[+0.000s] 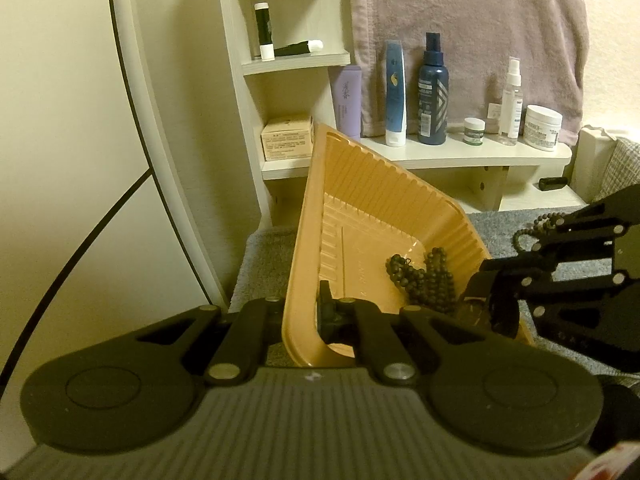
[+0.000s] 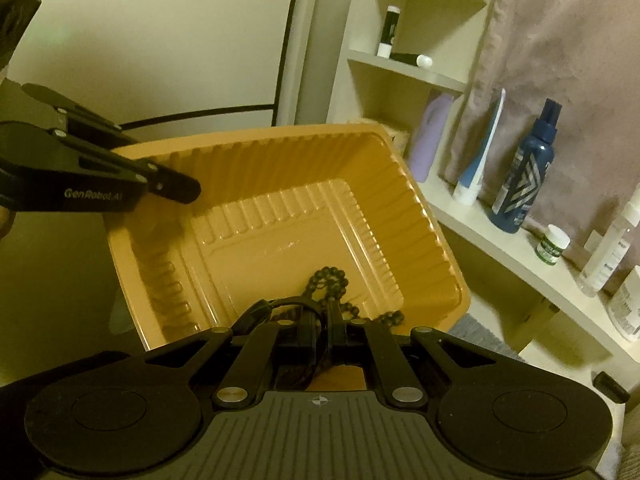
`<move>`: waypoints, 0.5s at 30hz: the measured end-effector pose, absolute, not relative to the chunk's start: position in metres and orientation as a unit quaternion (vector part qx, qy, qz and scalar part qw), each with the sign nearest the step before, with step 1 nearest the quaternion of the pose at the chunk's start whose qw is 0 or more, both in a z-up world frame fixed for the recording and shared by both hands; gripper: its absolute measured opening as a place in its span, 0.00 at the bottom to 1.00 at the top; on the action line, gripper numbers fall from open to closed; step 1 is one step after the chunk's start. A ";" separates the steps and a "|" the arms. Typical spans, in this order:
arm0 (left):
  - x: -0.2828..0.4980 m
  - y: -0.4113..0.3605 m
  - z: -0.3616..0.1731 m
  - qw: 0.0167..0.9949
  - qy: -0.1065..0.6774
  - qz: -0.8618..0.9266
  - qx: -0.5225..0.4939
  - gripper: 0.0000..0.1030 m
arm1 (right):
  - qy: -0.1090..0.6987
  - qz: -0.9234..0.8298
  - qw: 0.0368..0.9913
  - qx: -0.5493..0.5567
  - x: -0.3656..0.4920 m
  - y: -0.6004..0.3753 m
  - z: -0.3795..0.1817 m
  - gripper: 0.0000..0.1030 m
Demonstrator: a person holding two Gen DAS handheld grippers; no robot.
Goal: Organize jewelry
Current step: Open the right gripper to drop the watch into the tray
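Observation:
An orange ribbed plastic tray (image 1: 360, 184) is held tilted above the grey mat. My left gripper (image 1: 306, 312) is shut on the tray's near wall; it shows in the right wrist view (image 2: 176, 190) at the tray's left rim (image 2: 424, 208). Dark bead strands (image 1: 424, 280) lie in the tray's low corner. My right gripper (image 2: 322, 332) is shut on a dark bead strand (image 2: 330, 284) that hangs into the tray. It shows in the left wrist view (image 1: 492, 300) at the tray's right edge. Another bead strand (image 1: 532, 230) lies on the mat behind it.
A white shelf unit (image 1: 472, 156) behind the tray carries several bottles, tubes and jars (image 1: 432, 92). A mauve towel (image 1: 460, 12) hangs above. A round white mirror frame (image 1: 132, 80) stands to the left. A grey mat (image 1: 500, 232) covers the tabletop.

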State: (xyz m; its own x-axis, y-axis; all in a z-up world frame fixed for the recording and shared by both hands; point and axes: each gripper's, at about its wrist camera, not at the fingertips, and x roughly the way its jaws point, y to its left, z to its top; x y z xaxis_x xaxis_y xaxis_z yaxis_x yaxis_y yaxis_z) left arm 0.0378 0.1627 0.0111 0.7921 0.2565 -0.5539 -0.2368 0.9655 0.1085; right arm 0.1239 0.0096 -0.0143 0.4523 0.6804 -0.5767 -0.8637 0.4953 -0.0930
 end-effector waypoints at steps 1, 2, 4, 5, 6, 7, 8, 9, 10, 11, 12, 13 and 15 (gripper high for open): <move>0.038 0.163 0.011 0.946 0.295 0.130 0.017 0.05 | 0.243 0.465 0.830 -0.189 0.124 0.010 -0.015 0.05; 0.038 0.163 0.011 0.946 0.295 0.130 0.017 0.05 | 0.246 0.466 0.829 -0.188 0.125 0.010 -0.016 0.05; 0.038 0.163 0.011 0.946 0.295 0.130 0.017 0.05 | 0.253 0.468 0.825 -0.189 0.125 0.011 -0.019 0.12; 0.038 0.163 0.011 0.946 0.295 0.130 0.017 0.05 | 0.255 0.469 0.824 -0.190 0.126 0.012 -0.020 0.15; 0.038 0.163 0.011 0.946 0.296 0.130 0.016 0.05 | 0.255 0.470 0.823 -0.189 0.125 0.011 -0.021 0.19; 0.038 0.162 0.010 0.946 0.295 0.130 0.016 0.05 | 0.251 0.468 0.827 -0.183 0.125 0.009 -0.021 0.25; 0.038 0.162 0.010 0.946 0.296 0.130 0.017 0.05 | 0.249 0.464 0.831 -0.178 0.126 0.008 -0.020 0.27; 0.038 0.163 0.010 0.946 0.296 0.130 0.015 0.05 | 0.249 0.462 0.834 -0.170 0.127 0.006 -0.019 0.27; 0.038 0.163 0.010 0.946 0.296 0.130 0.015 0.05 | 0.250 0.460 0.837 -0.163 0.129 0.004 -0.016 0.28; 0.038 0.162 0.010 0.946 0.296 0.130 0.016 0.05 | 0.249 0.455 0.841 -0.157 0.130 0.001 -0.014 0.28; 0.038 0.162 0.011 0.946 0.296 0.130 0.016 0.05 | 0.247 0.448 0.845 -0.154 0.131 -0.002 -0.012 0.28; 0.038 0.162 0.011 0.946 0.296 0.129 0.015 0.05 | 0.247 0.441 0.850 -0.150 0.132 -0.006 -0.011 0.28; 0.038 0.162 0.011 0.946 0.295 0.130 0.015 0.05 | 0.250 0.423 0.860 -0.135 0.136 -0.016 -0.009 0.28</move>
State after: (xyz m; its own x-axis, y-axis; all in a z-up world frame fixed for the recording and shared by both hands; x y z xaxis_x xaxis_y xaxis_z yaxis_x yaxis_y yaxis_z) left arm 0.0382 0.1622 0.0105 0.7917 0.2547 -0.5553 -0.2368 0.9658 0.1053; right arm 0.1355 -0.0162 -0.0091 0.5169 0.6614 -0.5435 -0.7959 0.6050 -0.0207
